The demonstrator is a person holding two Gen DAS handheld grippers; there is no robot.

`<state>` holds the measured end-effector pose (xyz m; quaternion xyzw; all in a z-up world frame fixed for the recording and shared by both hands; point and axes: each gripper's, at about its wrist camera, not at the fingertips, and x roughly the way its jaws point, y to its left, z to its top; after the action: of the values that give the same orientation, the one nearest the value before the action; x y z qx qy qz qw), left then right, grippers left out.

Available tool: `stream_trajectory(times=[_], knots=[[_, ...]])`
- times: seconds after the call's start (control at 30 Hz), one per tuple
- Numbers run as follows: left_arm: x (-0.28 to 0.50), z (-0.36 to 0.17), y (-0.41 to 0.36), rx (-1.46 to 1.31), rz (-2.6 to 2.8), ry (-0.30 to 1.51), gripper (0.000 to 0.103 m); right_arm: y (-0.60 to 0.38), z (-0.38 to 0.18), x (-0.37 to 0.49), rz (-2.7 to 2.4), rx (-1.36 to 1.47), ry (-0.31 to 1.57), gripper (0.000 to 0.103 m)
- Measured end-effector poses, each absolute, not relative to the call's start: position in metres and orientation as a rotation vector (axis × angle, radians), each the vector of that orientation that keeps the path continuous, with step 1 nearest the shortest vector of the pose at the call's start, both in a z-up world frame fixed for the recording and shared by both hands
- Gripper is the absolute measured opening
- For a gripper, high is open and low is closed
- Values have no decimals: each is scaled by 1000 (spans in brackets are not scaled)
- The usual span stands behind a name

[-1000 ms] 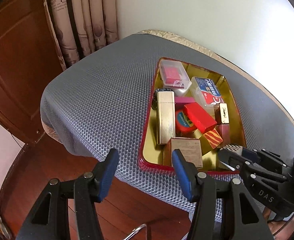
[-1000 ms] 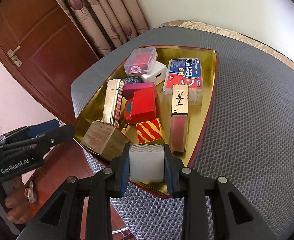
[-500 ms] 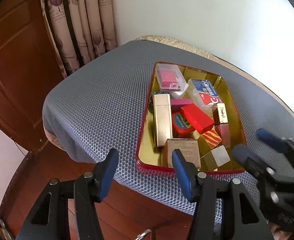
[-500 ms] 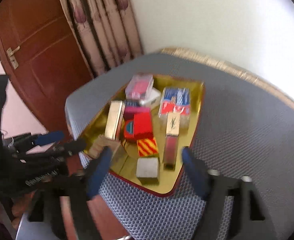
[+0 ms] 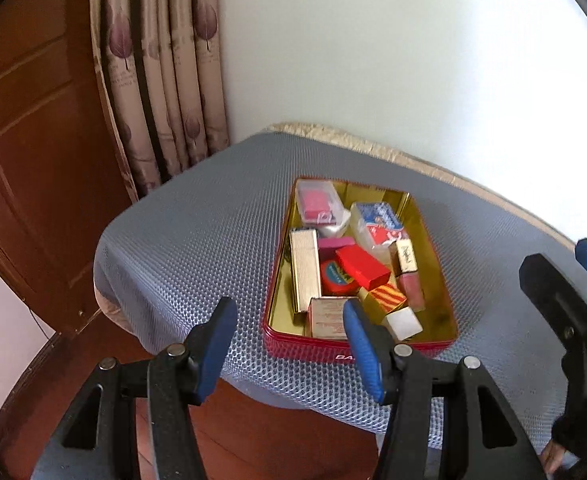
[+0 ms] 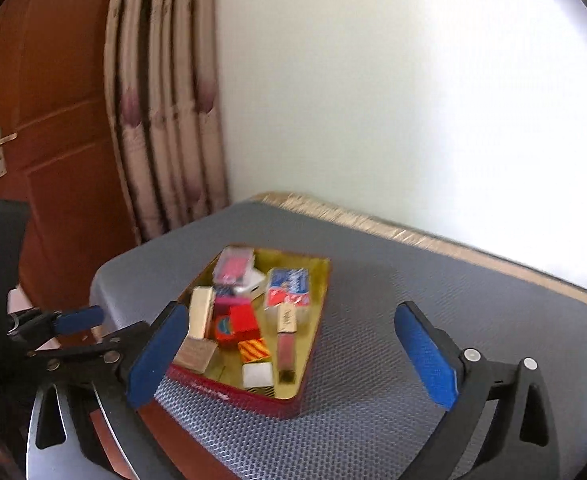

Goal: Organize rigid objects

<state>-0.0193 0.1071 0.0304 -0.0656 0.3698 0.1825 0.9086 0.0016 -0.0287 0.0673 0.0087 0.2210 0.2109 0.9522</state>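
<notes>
Tin [image 5: 289, 344] full, near mat [image 5: 197, 248] edge; left gripper [image 5: 289, 344] half-open, empty; right gripper [image 6: 289, 356] opening, seemingly empty.

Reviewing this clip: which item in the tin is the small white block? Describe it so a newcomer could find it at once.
On the grey honeycomb mat sits a red tin with a gold interior, full of small boxes. The white block lies in the tin's near corner, just in front of the red-and-yellow striped box. It alone is plain and pale, a blank cube among printed, coloured packages.
</notes>
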Motion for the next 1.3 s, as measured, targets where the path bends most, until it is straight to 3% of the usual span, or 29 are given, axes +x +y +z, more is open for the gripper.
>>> stream_trajectory(times=[0.43,0.8,1.3], knots=[[-88,45,112,-116,373,668,57,-30,62,-39,302,31,458,102],[-96,41,117,-146,357,655,57,-34,55,-71,273,115,318,103],[-108,49,102,-97,330,577,57,-28,50,-80,229,62,301,103]])
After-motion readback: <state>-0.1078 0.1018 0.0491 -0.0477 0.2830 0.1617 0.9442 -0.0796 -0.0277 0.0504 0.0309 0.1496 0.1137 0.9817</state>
